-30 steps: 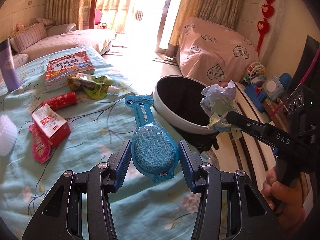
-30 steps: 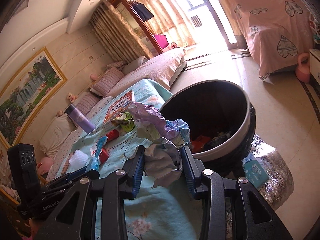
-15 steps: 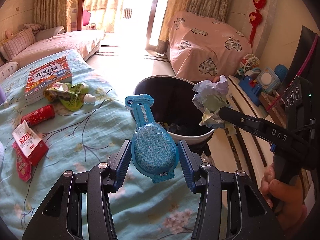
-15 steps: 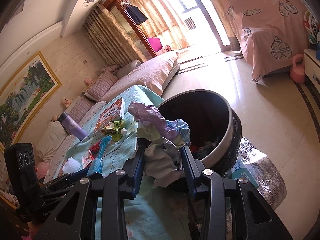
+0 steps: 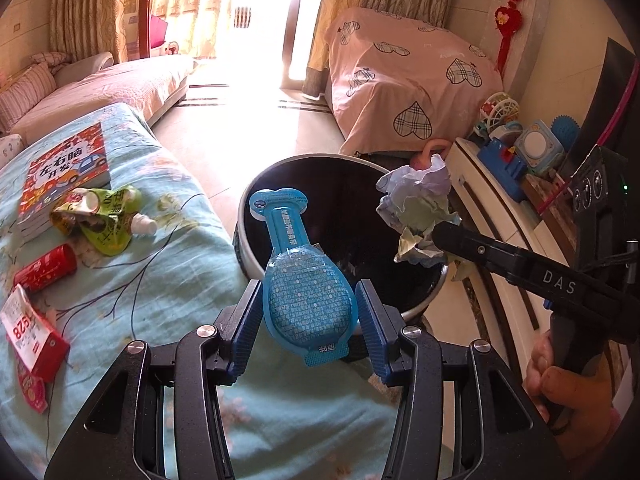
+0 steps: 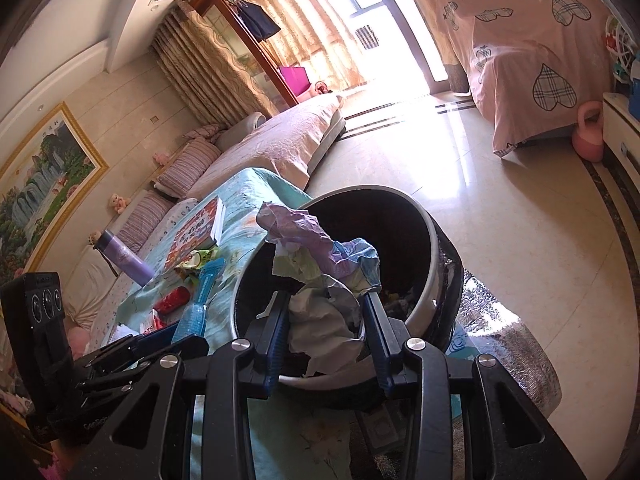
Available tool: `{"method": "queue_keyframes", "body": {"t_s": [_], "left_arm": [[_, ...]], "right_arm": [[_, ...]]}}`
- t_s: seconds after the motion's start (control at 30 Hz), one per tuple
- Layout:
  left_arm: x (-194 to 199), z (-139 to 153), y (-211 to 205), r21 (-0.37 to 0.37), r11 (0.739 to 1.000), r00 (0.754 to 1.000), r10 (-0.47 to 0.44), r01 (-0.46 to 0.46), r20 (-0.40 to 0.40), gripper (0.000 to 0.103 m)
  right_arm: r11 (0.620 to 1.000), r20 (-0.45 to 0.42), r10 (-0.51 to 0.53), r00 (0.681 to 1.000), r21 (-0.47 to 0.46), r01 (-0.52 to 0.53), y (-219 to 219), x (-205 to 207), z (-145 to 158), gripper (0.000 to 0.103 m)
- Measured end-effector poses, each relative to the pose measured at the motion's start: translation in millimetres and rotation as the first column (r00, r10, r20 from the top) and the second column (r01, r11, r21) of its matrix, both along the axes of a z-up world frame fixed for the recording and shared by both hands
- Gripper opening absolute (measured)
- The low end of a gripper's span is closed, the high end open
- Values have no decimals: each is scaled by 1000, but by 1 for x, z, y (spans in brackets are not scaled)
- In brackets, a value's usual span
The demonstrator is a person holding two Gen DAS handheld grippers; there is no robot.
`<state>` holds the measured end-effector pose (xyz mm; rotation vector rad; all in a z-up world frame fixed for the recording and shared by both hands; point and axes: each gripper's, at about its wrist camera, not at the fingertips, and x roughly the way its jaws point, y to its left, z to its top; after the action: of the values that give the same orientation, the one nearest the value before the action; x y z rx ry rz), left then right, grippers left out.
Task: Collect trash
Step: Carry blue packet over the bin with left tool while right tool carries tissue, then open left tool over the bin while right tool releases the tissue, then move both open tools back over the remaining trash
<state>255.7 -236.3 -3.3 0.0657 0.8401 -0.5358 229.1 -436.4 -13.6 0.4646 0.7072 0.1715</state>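
Both grippers loaded, over the trash bin (image 5: 256, 264).

Left gripper (image 5: 308, 320) was clamped on the blue packet (image 5: 304, 292), frame centre, its neck reaching over the bin's near rim. Right gripper (image 6: 326, 332) pinched the crumpled paper wad (image 6: 320, 280), lower centre, above the bin mouth. Both looked light; the wad soft and crushable, the packet slick plastic, best held across its wide body. More wrappers (image 5: 100, 220) lay at left on the bedspread (image 5: 168, 280).
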Motion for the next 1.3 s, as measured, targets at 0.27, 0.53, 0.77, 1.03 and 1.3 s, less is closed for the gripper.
{"method": "queue_keyframes", "body": {"t_s": [0.27,0.53,0.77,1.03,1.3], "left_arm": [[21,-2,-15,14,1000,1000,-16,16,-21,47],[34,-10,-23,31,999,998,-38,40,-58,48],[36,-9,-20,22,999,997,-26,27,-74,53],[16,-6,12,-17,999,998,27,-28,-57,56],[-16,-22,65,-28,992,989,123,-125,-77,57]], "right_arm": [[1000,-34,9,999,-2,-9,-7,15,-4,41],[1000,-47,12,999,5,-11,-13,25,-6,44],[999,-53,9,999,37,-7,-16,27,-5,55],[998,-31,0,1000,64,2,-10,15,-1,72],[999,5,41,999,22,-41,32,-11,-3,93]]}}
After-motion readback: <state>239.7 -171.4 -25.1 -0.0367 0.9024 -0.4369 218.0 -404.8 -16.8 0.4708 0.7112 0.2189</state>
